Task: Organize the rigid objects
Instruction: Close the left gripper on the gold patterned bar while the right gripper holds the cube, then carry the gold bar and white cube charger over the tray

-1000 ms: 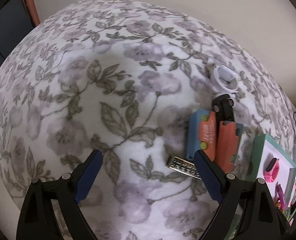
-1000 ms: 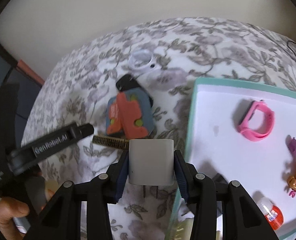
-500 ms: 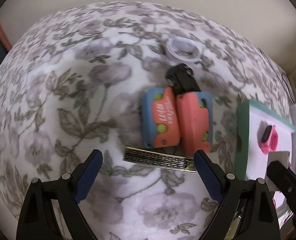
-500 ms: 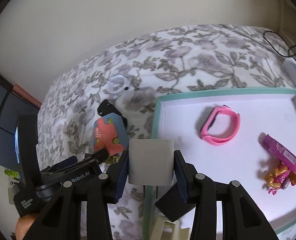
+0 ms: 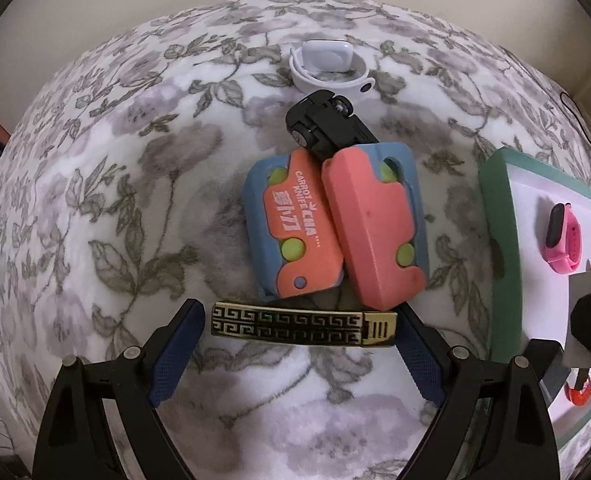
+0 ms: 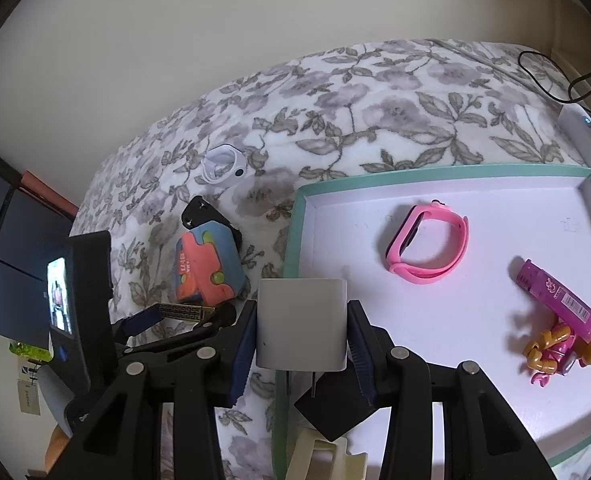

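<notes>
A gold patterned metal bar (image 5: pixel 303 323) lies on the floral blanket, between the wide-apart fingers of my open left gripper (image 5: pixel 299 318); the pads stand at its two ends and do not press it. Just beyond it lie two orange-and-blue carrot knife toys (image 5: pixel 327 224), a black toy car (image 5: pixel 327 124) and a white watch band (image 5: pixel 327 66). My right gripper (image 6: pixel 301 312) is shut on a white charger block (image 6: pixel 301 324), hanging over the left rim of the teal tray (image 6: pixel 295 240).
In the tray lie a pink watch band (image 6: pixel 427 248), a purple tube (image 6: pixel 555 300), a small gold-and-pink figure (image 6: pixel 559 350), a black square (image 6: pixel 331 412) and a cream clip (image 6: pixel 323 456). Cables and a white power strip (image 6: pixel 579 128) sit at the far right.
My left gripper has swung right and come down over the toys, so the gold bar now lies between its fingers. My right gripper drifted over the tray's rim, the charger still held.
</notes>
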The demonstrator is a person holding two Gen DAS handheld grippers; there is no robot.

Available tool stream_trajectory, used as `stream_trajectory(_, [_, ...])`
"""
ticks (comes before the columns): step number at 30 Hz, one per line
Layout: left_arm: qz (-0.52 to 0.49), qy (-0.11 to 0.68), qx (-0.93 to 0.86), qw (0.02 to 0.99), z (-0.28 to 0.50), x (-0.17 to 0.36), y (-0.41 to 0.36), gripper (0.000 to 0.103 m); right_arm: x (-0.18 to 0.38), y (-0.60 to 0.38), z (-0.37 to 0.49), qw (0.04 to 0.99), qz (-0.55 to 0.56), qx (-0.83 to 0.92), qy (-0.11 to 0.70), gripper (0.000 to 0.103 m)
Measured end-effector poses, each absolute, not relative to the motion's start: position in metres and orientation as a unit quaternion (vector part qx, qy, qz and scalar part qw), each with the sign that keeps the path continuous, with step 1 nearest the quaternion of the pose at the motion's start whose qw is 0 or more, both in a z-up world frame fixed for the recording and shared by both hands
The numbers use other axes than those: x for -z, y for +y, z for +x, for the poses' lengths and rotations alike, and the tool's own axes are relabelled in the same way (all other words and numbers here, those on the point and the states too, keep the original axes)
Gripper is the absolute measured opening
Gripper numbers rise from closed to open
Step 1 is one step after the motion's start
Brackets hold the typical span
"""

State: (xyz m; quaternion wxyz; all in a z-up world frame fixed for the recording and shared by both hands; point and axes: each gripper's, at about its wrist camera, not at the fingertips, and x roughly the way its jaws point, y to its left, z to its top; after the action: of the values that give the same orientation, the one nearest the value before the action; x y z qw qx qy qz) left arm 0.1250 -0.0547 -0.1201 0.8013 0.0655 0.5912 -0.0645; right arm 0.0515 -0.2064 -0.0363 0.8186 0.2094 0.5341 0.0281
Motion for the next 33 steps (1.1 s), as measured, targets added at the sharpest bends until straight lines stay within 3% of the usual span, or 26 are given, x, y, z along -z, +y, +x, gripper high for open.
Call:
stream_trajectory(9, [0.043,0.590,0.079,0.803,0.127,0.126,-0.051,0.092,0.041,-0.210,0.052,0.813,0.215,-0.020,0.541,0.046])
stream_trajectory(12, [0.033,0.590,0.084,0.802,0.125,0.119,-0.042,0.082,0.043,-0.213,0.052,0.811,0.219,-0.016,0.543,0.046])
stream_trajectory(33, [-0.021,0.569,0.074,0.819,0.127,0.043,0.008,0.082,0.045,-0.225,0.048,0.807,0.236,0.007,0.542,0.046])
